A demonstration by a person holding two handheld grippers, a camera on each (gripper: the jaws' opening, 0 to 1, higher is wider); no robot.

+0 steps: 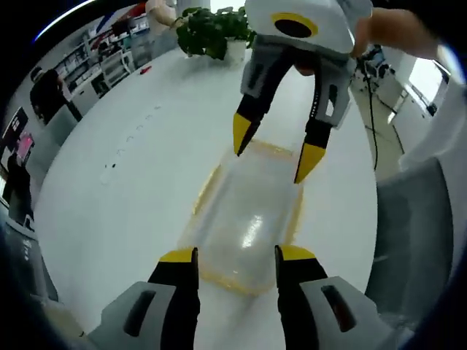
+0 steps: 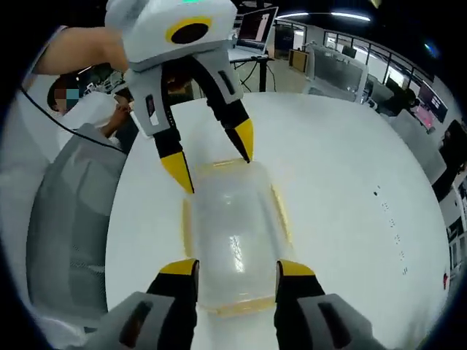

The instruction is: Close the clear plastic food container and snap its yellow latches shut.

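A clear plastic food container (image 1: pixel 248 219) with its lid on and yellow latches along its edges lies on the white table (image 1: pixel 131 189). My left gripper (image 1: pixel 235 257) stands open at its near end, jaws either side of that end. My right gripper (image 1: pixel 273 157) hangs open over the far end, yellow tips pointing down at the lid. In the right gripper view the same container (image 2: pixel 233 233) lies lengthwise, my right gripper (image 2: pixel 235 268) open at its near end and my left gripper (image 2: pixel 215 164) open above its far end.
A potted green plant (image 1: pixel 215 33) stands at the table's far end. A grey chair (image 2: pixel 69 219) sits beside the table. Desks, shelves and a seated person (image 2: pixel 87 102) fill the room behind. A laptop (image 2: pixel 255 29) rests on a far desk.
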